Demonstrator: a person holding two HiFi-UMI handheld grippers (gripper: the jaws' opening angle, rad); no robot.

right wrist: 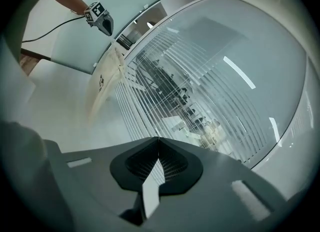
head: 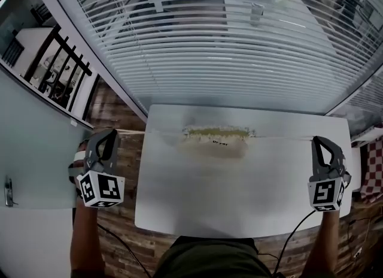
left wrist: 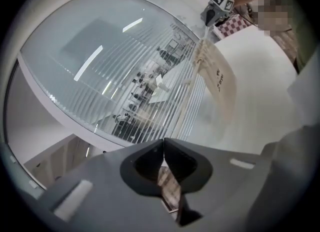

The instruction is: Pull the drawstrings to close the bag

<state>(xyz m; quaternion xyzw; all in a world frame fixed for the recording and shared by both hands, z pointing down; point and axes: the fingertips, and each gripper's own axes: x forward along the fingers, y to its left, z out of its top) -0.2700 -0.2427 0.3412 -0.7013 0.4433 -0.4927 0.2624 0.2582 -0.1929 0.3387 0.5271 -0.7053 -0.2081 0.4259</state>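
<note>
A beige drawstring bag (head: 218, 142) lies flat on the white table (head: 239, 205), its mouth gathered into a ruffled edge toward the window. A thin cord (head: 160, 131) runs taut from the bag's left end to my left gripper (head: 110, 134), which is shut on it off the table's left side. Another cord (head: 281, 138) runs taut to my right gripper (head: 321, 141), shut on it at the right edge. In the left gripper view the jaws (left wrist: 164, 140) meet at the tip, with the bag (left wrist: 218, 78) beyond. In the right gripper view the gripper (right wrist: 159, 138) is also shut, and the bag (right wrist: 102, 83) lies ahead.
White window blinds (head: 227, 43) rise just behind the table's far edge. Wooden floor (head: 116, 115) shows left of the table. A red-checked cloth (head: 374, 163) sits at the far right. A black cable (head: 293, 235) hangs from the right gripper.
</note>
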